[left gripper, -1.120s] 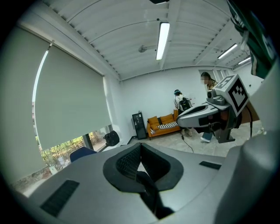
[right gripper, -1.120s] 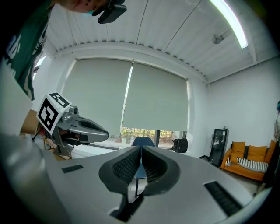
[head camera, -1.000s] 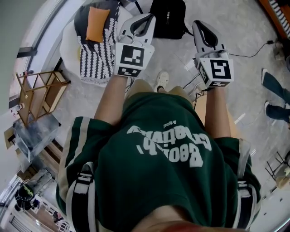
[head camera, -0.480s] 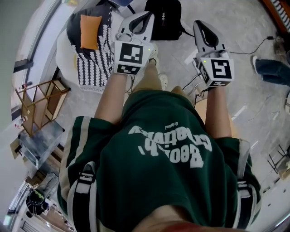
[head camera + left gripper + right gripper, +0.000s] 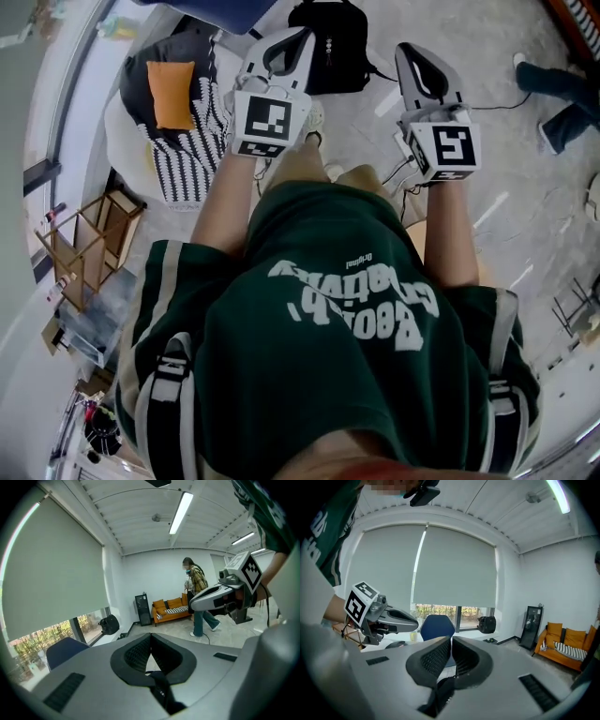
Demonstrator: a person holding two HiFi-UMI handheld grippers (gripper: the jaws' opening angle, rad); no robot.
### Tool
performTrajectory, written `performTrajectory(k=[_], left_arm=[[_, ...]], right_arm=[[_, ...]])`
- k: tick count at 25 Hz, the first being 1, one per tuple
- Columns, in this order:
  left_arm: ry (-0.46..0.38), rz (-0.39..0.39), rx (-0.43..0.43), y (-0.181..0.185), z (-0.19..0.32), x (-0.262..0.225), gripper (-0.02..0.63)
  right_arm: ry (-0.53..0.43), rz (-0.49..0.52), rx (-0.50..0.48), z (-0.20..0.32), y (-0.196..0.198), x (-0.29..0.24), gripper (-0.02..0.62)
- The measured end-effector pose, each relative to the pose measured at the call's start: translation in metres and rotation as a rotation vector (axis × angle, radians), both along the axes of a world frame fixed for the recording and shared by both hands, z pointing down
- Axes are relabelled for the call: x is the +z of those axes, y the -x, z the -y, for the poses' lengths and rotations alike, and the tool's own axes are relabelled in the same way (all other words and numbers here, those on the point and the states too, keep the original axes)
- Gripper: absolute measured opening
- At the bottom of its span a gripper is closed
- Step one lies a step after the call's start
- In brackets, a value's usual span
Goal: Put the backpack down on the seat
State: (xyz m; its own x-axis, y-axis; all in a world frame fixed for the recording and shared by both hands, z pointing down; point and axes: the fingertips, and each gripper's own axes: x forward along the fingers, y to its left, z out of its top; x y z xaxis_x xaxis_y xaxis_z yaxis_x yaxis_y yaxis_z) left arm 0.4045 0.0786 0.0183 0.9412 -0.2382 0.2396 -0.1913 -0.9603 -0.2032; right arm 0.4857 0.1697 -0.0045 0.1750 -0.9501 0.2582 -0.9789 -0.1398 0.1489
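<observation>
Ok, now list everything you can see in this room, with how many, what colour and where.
backpack: one, black, on the floor ahead of both grippers
seat: one, dark with a black-and-white striped throw, left of the backpack
cushion: one, orange, on the seat
chair: one, blue, by the window
wooden rack: one, light brown, on the floor at the left
sofa: one, orange, against the far wall
cabinet: one, black, left of the sofa
other person: one, plaid top and jeans, near the sofa
left gripper: one, grey, jaws together, empty
right gripper: one, grey, jaws together, empty
</observation>
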Motion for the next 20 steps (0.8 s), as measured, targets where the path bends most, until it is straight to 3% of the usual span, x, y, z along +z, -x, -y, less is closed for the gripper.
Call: performTrajectory(k=[9, 16, 20], left_arm=[[0.085, 0.103, 0.010, -0.067, 0.098, 0.097, 0.018], [0.207, 0.143, -0.059, -0.114, 0.148, 0.223, 0.024], [0.251, 0.229, -0.078, -0.142, 0.171, 0.312, 0.120]], right_arm=[[0.079, 0.067, 0.012, 0.103, -0.078, 0.084, 0.035], [0.201, 0.158, -0.031, 0.142, -0.151, 0.228, 0.038], [0.275, 0.228, -0.057, 0.165, -0.201, 0.329, 0.111]])
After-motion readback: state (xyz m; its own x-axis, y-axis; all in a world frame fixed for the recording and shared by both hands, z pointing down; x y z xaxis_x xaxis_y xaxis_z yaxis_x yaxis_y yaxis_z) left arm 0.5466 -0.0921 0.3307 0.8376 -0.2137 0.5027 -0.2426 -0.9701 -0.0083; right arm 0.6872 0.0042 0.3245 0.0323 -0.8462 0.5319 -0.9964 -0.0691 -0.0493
